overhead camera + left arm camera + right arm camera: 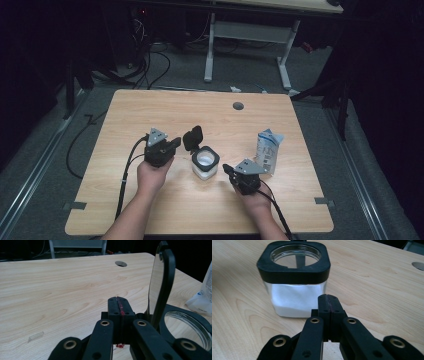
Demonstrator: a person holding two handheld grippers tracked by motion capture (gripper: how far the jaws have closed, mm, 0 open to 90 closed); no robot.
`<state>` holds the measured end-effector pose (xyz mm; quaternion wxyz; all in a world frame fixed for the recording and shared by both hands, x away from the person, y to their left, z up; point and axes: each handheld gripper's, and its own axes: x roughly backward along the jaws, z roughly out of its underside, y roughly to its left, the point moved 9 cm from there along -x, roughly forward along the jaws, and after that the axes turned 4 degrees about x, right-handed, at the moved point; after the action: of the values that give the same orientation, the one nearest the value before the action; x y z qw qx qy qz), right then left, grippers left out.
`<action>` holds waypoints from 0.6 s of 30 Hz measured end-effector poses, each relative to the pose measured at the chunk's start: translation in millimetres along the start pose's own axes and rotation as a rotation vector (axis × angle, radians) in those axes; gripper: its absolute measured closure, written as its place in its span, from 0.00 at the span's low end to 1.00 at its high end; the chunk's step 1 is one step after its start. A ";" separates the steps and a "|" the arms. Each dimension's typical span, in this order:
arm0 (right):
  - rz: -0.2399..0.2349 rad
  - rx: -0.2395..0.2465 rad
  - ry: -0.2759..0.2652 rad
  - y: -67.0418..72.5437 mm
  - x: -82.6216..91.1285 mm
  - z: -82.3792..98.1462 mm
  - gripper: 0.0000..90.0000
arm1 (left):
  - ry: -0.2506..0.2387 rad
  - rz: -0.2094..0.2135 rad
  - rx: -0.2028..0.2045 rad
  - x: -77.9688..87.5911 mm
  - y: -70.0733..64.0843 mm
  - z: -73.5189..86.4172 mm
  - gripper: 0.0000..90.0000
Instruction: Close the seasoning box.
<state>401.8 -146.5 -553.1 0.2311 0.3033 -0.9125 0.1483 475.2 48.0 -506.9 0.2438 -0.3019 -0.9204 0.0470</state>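
Observation:
A square glass jar [205,163] with a black rim and white powder inside stands mid-table, its hinged black lid [193,137] raised open behind it. My left gripper [175,144] is just left of the lid, jaws shut with nothing between them. In the left gripper view the shut jaws [117,305] sit beside the upright lid [162,282] and the jar's rim [190,322]. My right gripper [228,169] is to the right of the jar, also shut and holding nothing. In the right gripper view its jaws [329,302] point at the jar [294,277] from close by, without touching it.
A white and blue pouch [268,150] stands right of the jar, close behind the right gripper, and shows at the edge of the left gripper view [203,295]. A round cable hole [238,106] lies near the table's far edge. Cables trail from both grippers toward the near edge.

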 end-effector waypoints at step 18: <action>-0.032 0.042 0.015 21.6 -9.5 0.4 1.00 | -0.023 0.030 -0.005 0.2 -12.5 -8.5 1.00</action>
<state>395.0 -125.4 -561.1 0.2339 0.3213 -0.9025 0.1660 472.5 37.4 -496.4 0.2320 -0.3157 -0.9186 0.0519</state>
